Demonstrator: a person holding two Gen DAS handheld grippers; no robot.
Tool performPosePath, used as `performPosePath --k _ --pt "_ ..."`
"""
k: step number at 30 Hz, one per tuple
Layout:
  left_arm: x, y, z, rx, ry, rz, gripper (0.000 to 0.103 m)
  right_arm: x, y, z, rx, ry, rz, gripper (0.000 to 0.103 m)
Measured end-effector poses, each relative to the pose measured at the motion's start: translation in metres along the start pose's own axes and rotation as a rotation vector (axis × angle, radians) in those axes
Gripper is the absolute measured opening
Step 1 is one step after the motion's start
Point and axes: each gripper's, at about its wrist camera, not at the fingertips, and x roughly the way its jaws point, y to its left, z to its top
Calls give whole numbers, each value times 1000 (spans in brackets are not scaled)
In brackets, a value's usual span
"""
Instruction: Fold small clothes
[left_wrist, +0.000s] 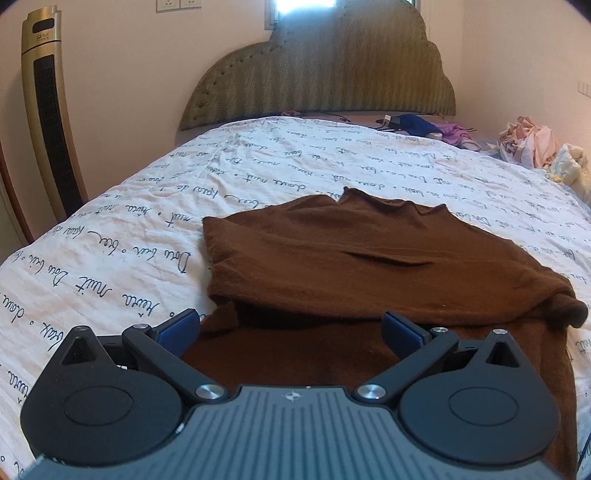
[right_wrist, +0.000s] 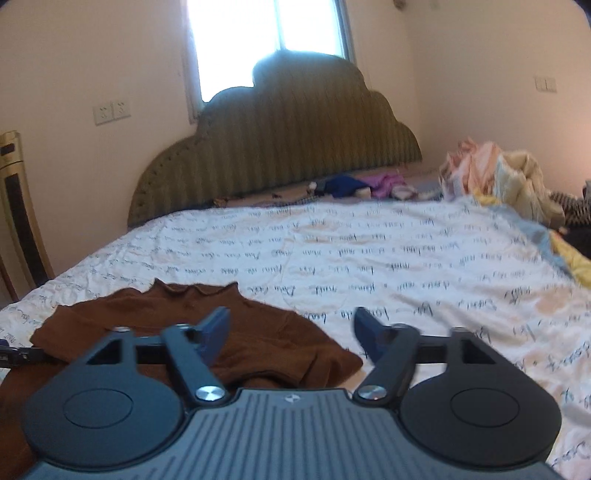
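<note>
A small brown knit top (left_wrist: 369, 258) lies on the bed, its far half folded back over the near part, the wavy hem at the far edge. My left gripper (left_wrist: 291, 328) hovers over its near part, open, with nothing between the blue pads (left_wrist: 177, 328). In the right wrist view the same brown top (right_wrist: 177, 325) lies at lower left. My right gripper (right_wrist: 291, 332) stands open above the top's right edge, empty, with its left pad (right_wrist: 216, 332) over the cloth and the right one over the sheet.
The bed is covered by a white quilt with dark script (left_wrist: 258, 173). A green padded headboard (left_wrist: 332, 74) stands behind. Blue and purple clothes (left_wrist: 428, 127) lie near it, and a pile of pale clothes (right_wrist: 498, 177) sits at far right. A gold tower fan (left_wrist: 48, 110) stands left.
</note>
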Motion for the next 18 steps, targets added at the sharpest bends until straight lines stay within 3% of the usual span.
performPosePath --k 3,8,11,13,15,17,18 --pt "-7 -12 -5 35 -7 -24 103 -28 5 8 -51 -24 92 93" --pt "-17 -22 -11 74 -18 -44 103 -50 34 -3 -230 63 82 93" --pt "-18 -21 -12 72 -16 -39 103 -66 50 -9 -294 -19 120 94" --pt "-20 -20 -12 65 -14 -36 103 -80 56 -9 -303 -138 195 94" --pt "-22 -20 -13 59 -12 -43 103 -91 55 -4 -234 -227 300 95" --pt "-25 -21 -14 64 -12 -50 103 -91 44 3 -77 -217 487 102" --pt "-27 -22 -15 70 -14 -51 103 -86 38 8 4 -167 576 102"
